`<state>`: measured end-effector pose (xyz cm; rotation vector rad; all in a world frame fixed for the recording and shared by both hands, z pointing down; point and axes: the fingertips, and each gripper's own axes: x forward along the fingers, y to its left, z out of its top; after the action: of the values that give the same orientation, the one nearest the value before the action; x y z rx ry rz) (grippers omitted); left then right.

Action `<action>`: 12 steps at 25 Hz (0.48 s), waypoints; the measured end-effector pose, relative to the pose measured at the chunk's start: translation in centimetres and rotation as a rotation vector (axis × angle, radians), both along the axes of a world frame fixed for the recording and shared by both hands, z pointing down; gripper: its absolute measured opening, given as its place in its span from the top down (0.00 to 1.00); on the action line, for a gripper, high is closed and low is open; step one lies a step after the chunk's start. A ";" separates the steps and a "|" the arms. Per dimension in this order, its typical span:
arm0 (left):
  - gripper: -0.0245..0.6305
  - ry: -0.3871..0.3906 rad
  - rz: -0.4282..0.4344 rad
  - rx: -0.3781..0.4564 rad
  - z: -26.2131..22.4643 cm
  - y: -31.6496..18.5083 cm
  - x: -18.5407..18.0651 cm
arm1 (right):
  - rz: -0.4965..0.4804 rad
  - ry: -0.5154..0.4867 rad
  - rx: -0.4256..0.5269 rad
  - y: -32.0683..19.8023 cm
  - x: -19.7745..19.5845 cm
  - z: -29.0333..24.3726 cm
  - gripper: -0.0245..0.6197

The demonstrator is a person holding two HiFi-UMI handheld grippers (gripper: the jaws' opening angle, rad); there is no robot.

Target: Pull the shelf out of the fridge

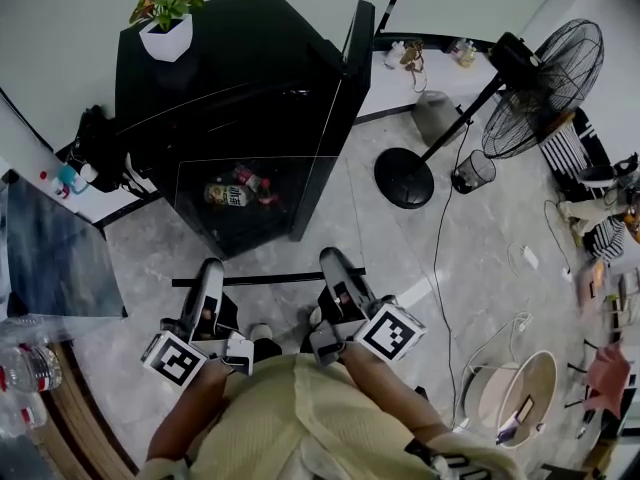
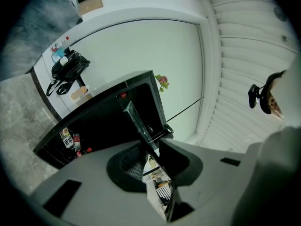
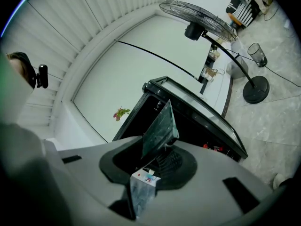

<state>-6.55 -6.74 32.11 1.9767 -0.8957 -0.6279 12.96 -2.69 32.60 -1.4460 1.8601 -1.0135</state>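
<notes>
Inside fridge (image 1: 240, 58): bottles (image 1: 238, 188); glass shelf (image 1: 270, 279) clamped by left tool (image 1: 210, 271), right tool (image 1: 332, 261).

2 hand-held grippers (image 1: 212, 266) (image 1: 331, 258), 1 fridge (image 1: 240, 63), 1 shelf (image 1: 270, 279), 1 fan (image 1: 545, 78)

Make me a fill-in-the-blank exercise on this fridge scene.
1. The left hand-held gripper and the right hand-held gripper clamp the glass shelf in front of the black ____.
2. The door of the fridge stands ____.
3. On top of the fridge stands a white pot of pink ____.

Missing words: fridge; open; flowers.
</notes>
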 end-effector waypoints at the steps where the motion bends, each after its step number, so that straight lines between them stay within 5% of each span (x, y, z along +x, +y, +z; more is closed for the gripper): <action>1: 0.85 0.001 0.001 0.001 0.0 0.0 0.1 | -0.001 0.000 0.000 0.0 0.0 0.0 0.81; 12: 0.85 0.002 -0.024 -0.011 0.3 0.2 -0.2 | -0.020 -0.001 -0.025 -0.2 0.1 0.6 0.81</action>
<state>-6.71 -6.55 32.44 1.9579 -0.9206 -0.6373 13.09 -2.87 33.22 -1.4440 1.8707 -1.0500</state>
